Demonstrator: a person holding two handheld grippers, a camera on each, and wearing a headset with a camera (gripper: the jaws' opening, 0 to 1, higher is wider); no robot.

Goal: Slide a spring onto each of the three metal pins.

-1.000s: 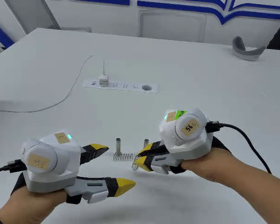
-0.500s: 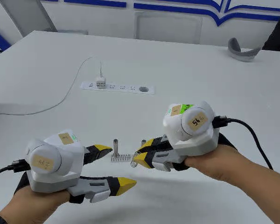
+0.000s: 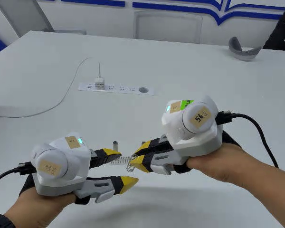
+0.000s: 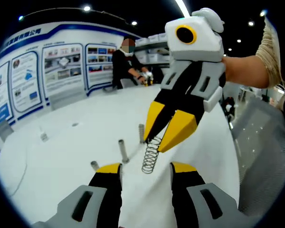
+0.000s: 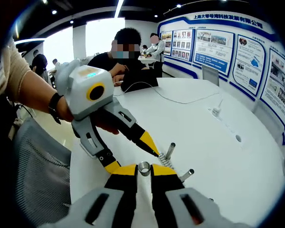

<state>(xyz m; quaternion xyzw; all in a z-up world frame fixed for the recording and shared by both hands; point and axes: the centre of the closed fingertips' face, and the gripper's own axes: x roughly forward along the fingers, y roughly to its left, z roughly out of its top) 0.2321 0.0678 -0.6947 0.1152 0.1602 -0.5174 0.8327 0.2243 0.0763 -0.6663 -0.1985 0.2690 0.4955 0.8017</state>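
Note:
My right gripper (image 3: 135,160) is shut on the end of a small steel spring (image 3: 130,166), which hangs off its yellow tips just above the white table (image 3: 190,80). A second spring (image 3: 118,160) lies flat beside a short upright metal pin (image 3: 115,144). My left gripper (image 3: 121,166) stands open close by, its jaws on either side of this spot. In the left gripper view the held spring (image 4: 151,155) dangles in front of three pins (image 4: 123,150). The right gripper view has the spring's coil (image 5: 143,167) pinched between its own jaws, two pins (image 5: 170,150) just beyond.
A white power strip (image 3: 116,88) with a plugged-in cable (image 3: 61,99) lies mid-table. A grey curved object (image 3: 242,48) rests at the far right edge. People (image 5: 126,57) sit behind the table, and a mesh chair (image 5: 42,166) stands nearby.
My right gripper has carried its spring left and a little up, nearer the left gripper. The left gripper has closed in on the pins. The camera has also shifted.

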